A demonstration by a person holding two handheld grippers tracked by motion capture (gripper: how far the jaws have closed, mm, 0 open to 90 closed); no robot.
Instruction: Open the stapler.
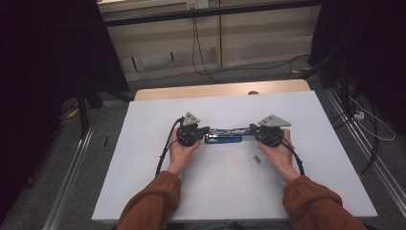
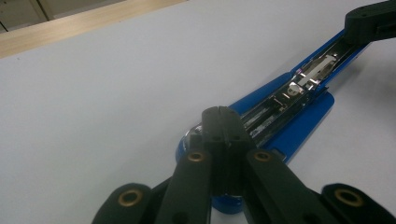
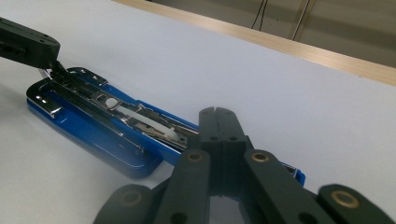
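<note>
A blue plastic stapler (image 1: pixel 223 138), opened flat w/ metal staple channel exposed, is seen lying mid-desk on the white desk (image 1: pixel 143 182). It is flanked by both grippers: left gripper (image 2: pixel 223 122) fingers clenched at one end, right gripper (image 3: pixel 219 122) fingers clenched at the other. Whether anything is pinched can't be told.

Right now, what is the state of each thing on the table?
Stapler: blue, opened out flat, metal staple channel exposed.
Left gripper: shut, tip at one end of the stapler.
Right gripper: shut, tip at the other end.
Small grey piece: lying loose on the table, untouched.
</note>
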